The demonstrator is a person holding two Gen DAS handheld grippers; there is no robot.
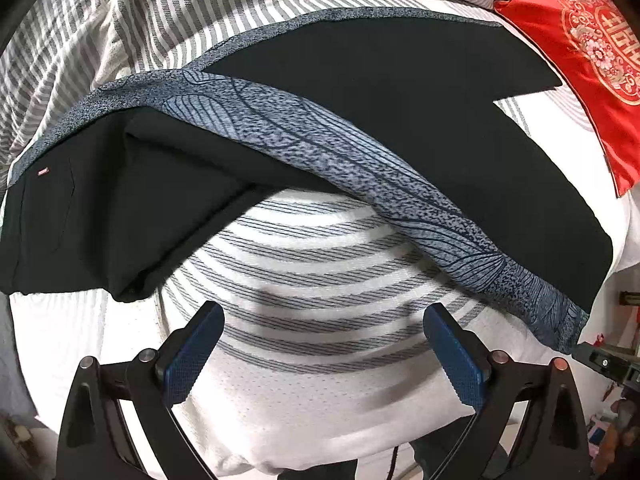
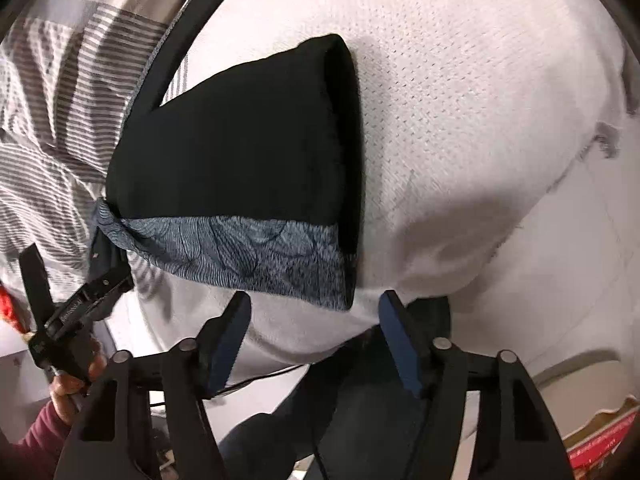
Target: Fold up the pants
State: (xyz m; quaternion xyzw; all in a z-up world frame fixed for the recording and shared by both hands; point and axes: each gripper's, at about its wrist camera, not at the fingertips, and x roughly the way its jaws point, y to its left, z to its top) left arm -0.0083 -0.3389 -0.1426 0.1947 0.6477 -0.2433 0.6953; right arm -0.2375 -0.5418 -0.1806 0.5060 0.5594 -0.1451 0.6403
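Pants [image 1: 360, 92] flat on bed [image 1: 320, 400]; red label [image 1: 43, 171] unreadable.

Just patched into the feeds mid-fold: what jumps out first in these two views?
The black pants with a blue-grey patterned side stripe sprawl across the white mattress, legs spread in a V. A bright red embroidered cushion sits at the far right edge of the left view. Both the left gripper and right gripper hover open just short of the fabric, holding nothing.
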